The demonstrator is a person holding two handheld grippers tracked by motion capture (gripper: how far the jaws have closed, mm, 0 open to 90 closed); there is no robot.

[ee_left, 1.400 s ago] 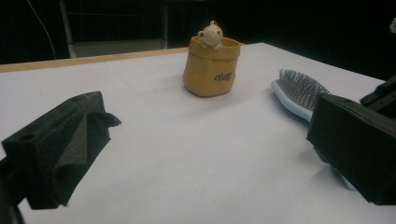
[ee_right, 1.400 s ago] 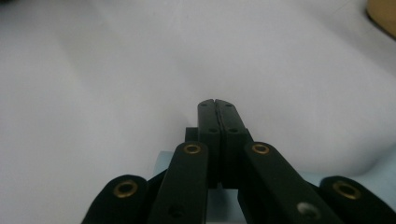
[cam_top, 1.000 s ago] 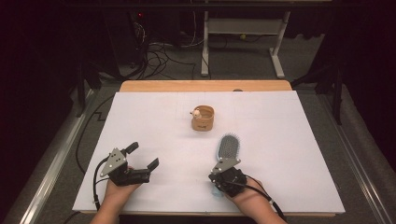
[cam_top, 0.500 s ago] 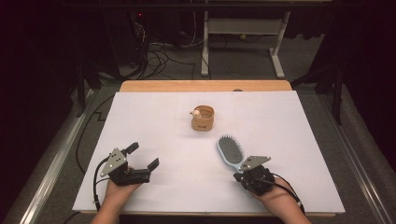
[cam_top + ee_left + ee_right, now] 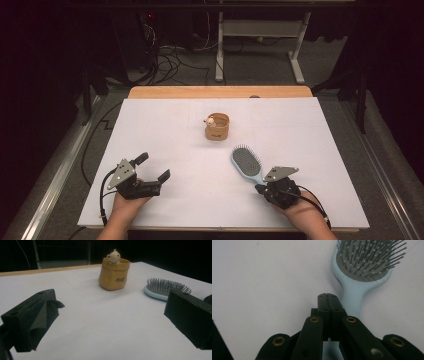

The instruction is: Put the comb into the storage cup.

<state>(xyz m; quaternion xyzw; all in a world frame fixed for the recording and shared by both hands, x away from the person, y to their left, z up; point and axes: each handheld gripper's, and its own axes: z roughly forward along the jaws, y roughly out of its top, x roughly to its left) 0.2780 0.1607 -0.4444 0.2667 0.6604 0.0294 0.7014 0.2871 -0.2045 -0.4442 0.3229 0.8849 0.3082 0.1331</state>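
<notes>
At the near right of the table, my right gripper (image 5: 259,187) has its two black jaws pressed flat together, with no gap showing between them in the right gripper view (image 5: 328,294). They sit over the pale blue handle of the hairbrush (image 5: 364,262), which runs out from beneath them. I cannot tell whether they touch the handle, but nothing is pinched between them. The brush lies on the white table cover (image 5: 165,125) with its bristles up. From the high view, its oval head (image 5: 246,162) points away from me and a little to the left, and its handle leads back to the gripper. My right hand (image 5: 300,210) wraps the gripper body from behind, under the grey three-cornered plate.

Farther out, beyond the brush head and near the middle of the table, stands a small tan pot (image 5: 217,127). It is upright, has a tiny pale figure (image 5: 211,120) perched on its rim, and is well apart from the brush.

Over on the near left, my left gripper (image 5: 152,167) has its jaws spread wide with only bare cover between them. Its own view (image 5: 112,302) looks across the table at the pot (image 5: 113,276) and, to the right of it, the brush (image 5: 163,287). My left hand (image 5: 125,207) holds this gripper low over the cover. A strip of bare wood (image 5: 220,92) shows along the table's far edge.
</notes>
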